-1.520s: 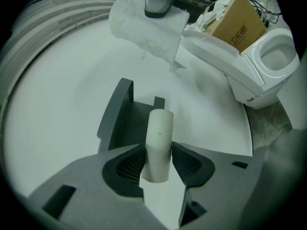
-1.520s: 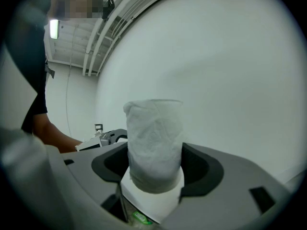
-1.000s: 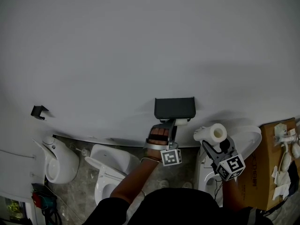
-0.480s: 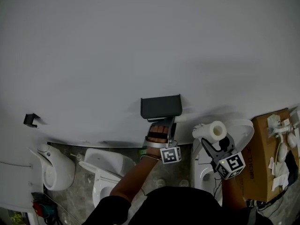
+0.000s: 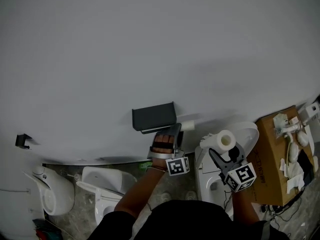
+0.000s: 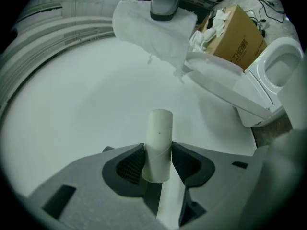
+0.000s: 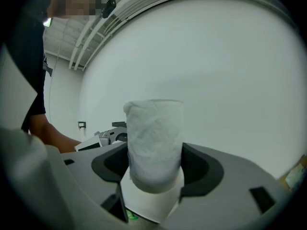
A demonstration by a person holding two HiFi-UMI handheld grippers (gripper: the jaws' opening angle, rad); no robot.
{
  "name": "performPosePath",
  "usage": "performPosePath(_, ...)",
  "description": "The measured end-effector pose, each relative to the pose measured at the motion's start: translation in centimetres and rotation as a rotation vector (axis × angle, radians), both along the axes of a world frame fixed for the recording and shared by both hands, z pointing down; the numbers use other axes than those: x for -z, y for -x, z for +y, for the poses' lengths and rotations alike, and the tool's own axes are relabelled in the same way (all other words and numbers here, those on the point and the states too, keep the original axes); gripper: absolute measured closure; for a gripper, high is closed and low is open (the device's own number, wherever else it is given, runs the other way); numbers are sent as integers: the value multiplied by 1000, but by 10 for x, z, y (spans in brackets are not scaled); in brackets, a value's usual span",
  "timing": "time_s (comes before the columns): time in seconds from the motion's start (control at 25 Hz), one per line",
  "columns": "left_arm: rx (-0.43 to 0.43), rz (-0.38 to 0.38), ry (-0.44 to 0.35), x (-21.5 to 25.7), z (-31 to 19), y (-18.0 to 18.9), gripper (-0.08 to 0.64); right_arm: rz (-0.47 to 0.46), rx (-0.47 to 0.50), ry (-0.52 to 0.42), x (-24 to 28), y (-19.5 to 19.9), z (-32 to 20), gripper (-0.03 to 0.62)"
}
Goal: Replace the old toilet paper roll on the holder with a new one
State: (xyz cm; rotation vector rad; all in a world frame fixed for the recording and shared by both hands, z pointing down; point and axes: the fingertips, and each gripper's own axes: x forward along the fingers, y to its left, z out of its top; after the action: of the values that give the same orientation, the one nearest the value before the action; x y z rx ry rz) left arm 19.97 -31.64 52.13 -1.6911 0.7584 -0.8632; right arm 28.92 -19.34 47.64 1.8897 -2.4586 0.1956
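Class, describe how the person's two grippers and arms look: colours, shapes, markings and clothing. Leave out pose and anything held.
The left gripper and right gripper have light grey moulded bodies with dark pads set in rounded recesses. Each carries a white cube printed with black square markers. The person wears a dark top; the forearms are bare.

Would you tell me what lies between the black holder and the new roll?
In the head view, the empty tube in the left hand-held gripper.

blocked: holder (image 5: 154, 118), toilet (image 5: 207, 176) | free: along wall (image 5: 150, 44) above holder
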Motion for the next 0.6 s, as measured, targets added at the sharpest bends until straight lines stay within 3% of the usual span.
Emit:
performPosePath(0.16, -9, 62, 25, 4, 6, -8, 383, 3, -18, 3, 0, -5, 6, 285)
performPosePath(0.28, -24, 151, 64, 15, 12, -10, 383, 6, -31, 5, -1, -7, 10, 285)
performPosePath(0.44, -65, 304, 156, 42, 26, -9, 383, 5, -42, 7, -2, -5, 15, 285)
performPosePath(0.6, -126, 505, 295, 73, 43, 0, 383, 2, -44, 1, -1, 2, 18, 285)
